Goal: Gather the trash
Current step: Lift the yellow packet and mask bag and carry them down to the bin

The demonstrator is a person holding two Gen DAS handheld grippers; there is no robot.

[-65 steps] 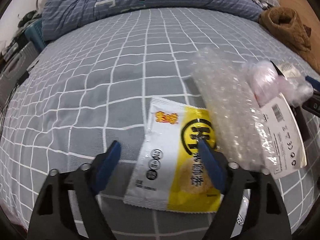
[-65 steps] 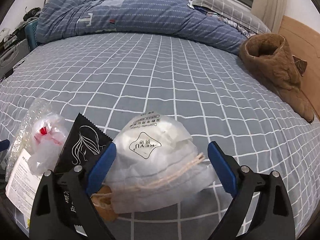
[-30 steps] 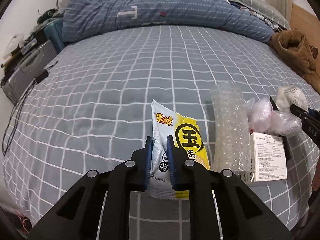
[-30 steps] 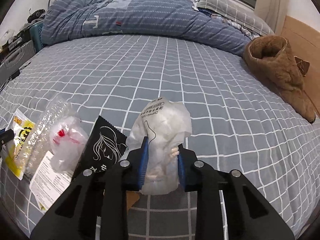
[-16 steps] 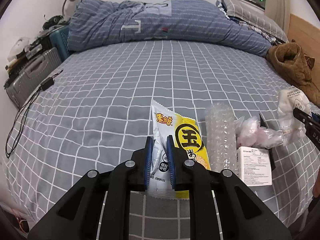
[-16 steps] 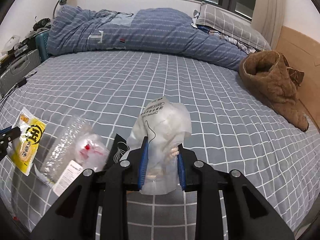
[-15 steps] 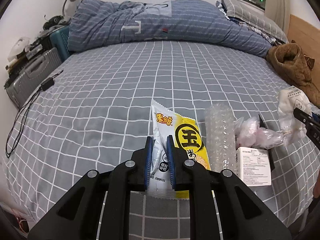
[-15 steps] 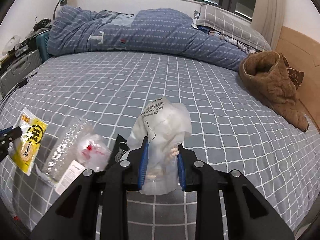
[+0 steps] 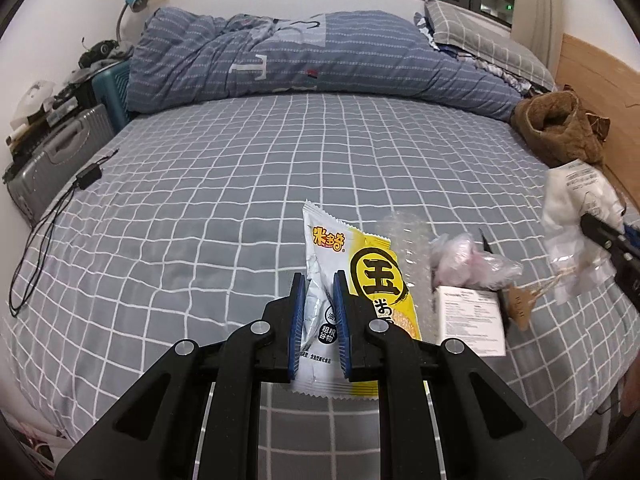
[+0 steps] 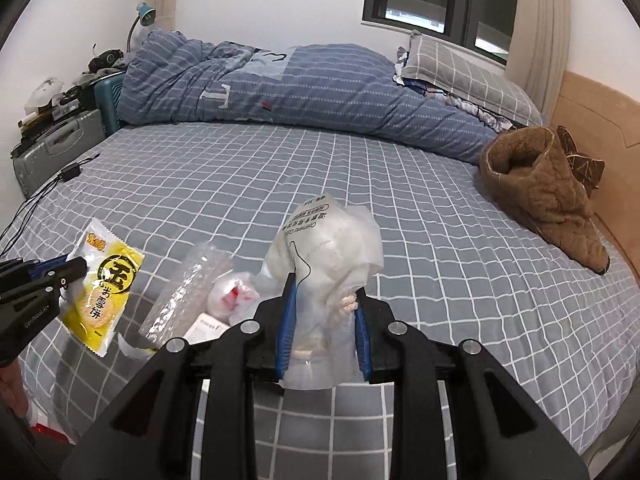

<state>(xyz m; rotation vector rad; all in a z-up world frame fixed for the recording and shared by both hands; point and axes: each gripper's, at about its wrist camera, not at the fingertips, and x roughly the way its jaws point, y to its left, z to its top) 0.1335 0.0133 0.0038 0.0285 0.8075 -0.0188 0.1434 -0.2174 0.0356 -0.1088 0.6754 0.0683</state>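
Yellow snack packet (image 9: 320, 320) is clamped in the left gripper (image 9: 319, 312) and white mask bag (image 10: 324, 280) in the right gripper (image 10: 323, 328); both have been lifted clear of the near edge of the bed (image 9: 200, 200). Bubble wrap (image 9: 408, 248), pink bag (image 9: 464, 264) and white box (image 9: 470, 320) are left on the sheet, to be collected next.

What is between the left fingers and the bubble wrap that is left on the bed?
The snack bag clamped in the left gripper hangs in front of the bubble wrap. That gripper is full, so it cannot take the wrap yet. Nothing else blocks it.
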